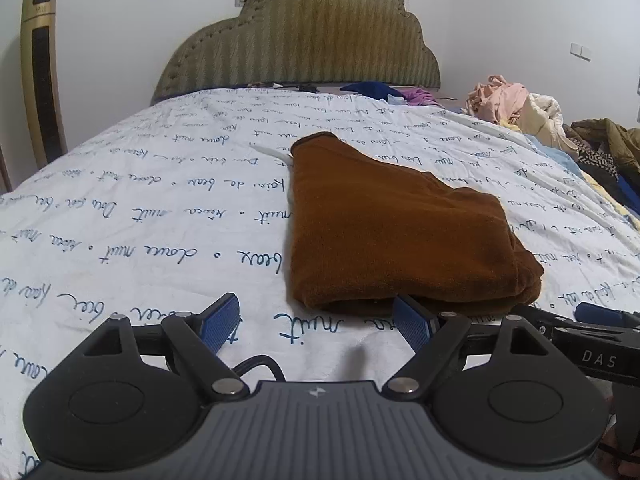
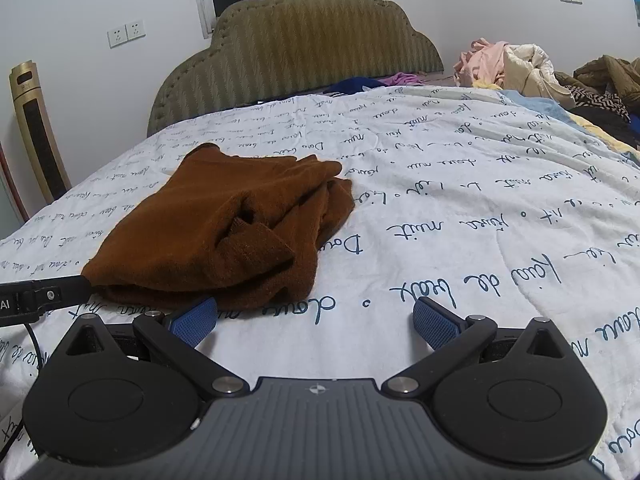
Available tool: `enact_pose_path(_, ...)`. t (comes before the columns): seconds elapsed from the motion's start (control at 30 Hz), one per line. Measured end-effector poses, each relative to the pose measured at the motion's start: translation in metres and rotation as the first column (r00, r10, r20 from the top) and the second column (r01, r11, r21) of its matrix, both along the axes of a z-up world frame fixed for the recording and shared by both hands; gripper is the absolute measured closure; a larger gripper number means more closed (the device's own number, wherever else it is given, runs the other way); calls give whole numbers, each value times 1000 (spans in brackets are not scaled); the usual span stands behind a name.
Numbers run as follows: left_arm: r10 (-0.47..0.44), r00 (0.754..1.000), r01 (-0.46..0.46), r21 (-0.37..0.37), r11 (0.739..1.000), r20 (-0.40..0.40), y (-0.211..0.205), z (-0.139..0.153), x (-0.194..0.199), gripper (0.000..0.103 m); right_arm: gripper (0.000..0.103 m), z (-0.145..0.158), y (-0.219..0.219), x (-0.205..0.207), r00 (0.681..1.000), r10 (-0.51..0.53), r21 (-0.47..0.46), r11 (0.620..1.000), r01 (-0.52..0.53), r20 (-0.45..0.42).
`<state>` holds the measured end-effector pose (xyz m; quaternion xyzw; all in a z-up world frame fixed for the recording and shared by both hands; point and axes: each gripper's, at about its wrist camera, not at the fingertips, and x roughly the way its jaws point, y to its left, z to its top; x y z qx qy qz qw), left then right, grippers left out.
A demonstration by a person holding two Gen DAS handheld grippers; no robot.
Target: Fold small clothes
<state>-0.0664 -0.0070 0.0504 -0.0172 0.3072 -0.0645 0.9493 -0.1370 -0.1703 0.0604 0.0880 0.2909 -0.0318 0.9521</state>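
A folded brown knit garment (image 1: 392, 232) lies on the white bedspread with blue handwriting (image 1: 160, 208); it also shows in the right wrist view (image 2: 224, 232). My left gripper (image 1: 316, 324) is open, low over the bedspread at the garment's near edge, its right finger touching or just at the fold. My right gripper (image 2: 316, 320) is open and empty, its left finger at the garment's near right corner. The right gripper's finger shows at the right edge of the left wrist view (image 1: 596, 314); the left gripper's finger reaches the garment's left corner in the right wrist view (image 2: 44, 294).
An olive padded headboard (image 1: 304, 48) stands at the far end. A pile of pink, cream and dark clothes (image 1: 532, 108) lies at the far right of the bed, also in the right wrist view (image 2: 520, 64). A gold tower fan (image 1: 40, 72) stands at the left wall.
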Motion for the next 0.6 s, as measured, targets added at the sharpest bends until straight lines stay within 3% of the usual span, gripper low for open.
enact_pose_path(0.2, -9, 999, 8, 27, 1000, 32, -3, 4, -5, 19, 1, 0, 0, 0, 1000, 5, -2, 1000, -5, -2)
enact_pose_path(0.6, -5, 999, 4, 15, 1000, 40, -2, 7, -7, 19, 0, -1, -5, 1, 1000, 4, -1, 1000, -4, -5)
